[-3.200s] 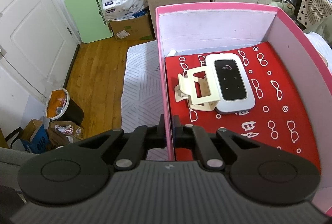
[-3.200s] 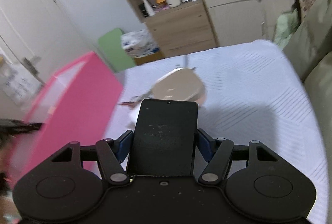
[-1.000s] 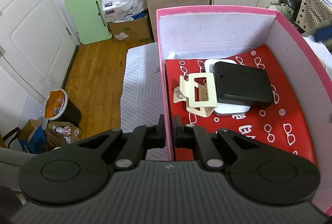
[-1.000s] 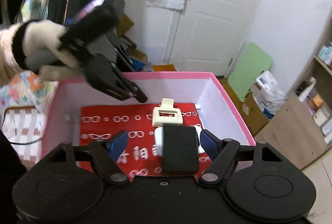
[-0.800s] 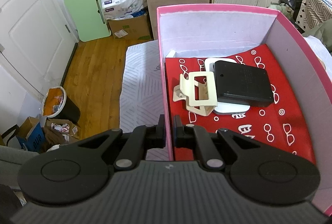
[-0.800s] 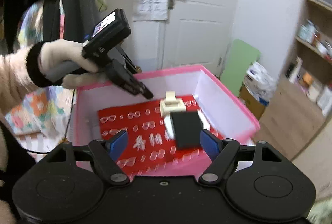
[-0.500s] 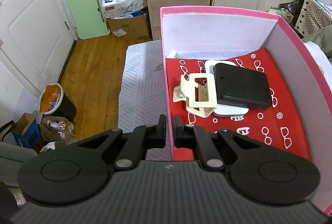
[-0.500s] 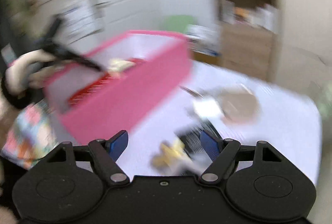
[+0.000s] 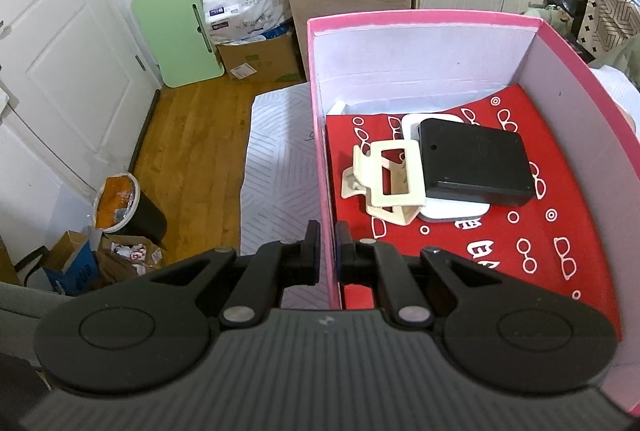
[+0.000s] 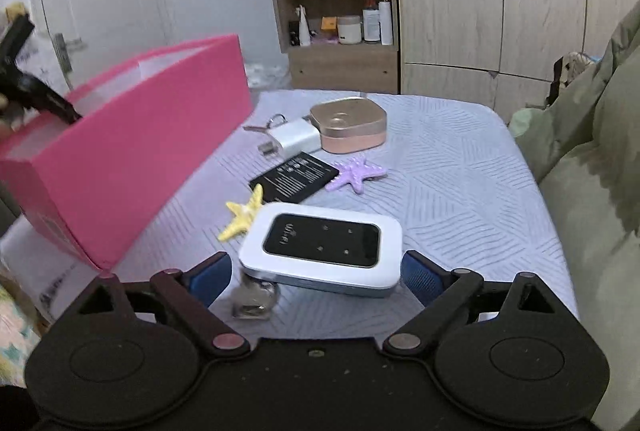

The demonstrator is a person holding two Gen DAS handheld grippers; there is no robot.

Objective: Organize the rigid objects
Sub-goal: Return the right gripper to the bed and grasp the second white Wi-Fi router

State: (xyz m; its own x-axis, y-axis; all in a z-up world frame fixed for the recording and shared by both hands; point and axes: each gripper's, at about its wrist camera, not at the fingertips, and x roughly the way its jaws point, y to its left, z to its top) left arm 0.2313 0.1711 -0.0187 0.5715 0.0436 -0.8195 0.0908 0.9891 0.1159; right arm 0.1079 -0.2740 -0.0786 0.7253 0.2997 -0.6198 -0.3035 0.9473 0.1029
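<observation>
The left gripper (image 9: pixel 327 251) pinched the pink box (image 9: pixel 322 167) wall; inside lay a cream hair clip (image 9: pixel 386 183), black case (image 9: pixel 476 167) and white device. The right gripper (image 10: pixel 316 271) stood spread around a pocket router (image 10: pixel 322 247); at twelve o'clock, battery (image 10: pixel 294 177), starfish and charger remained unpacked.

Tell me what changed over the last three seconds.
The right gripper carried the black box into the pink box, released it on the white router there, then swung back to the bed, open. The left gripper stayed clamped on the wall; the cream clip stayed put.
</observation>
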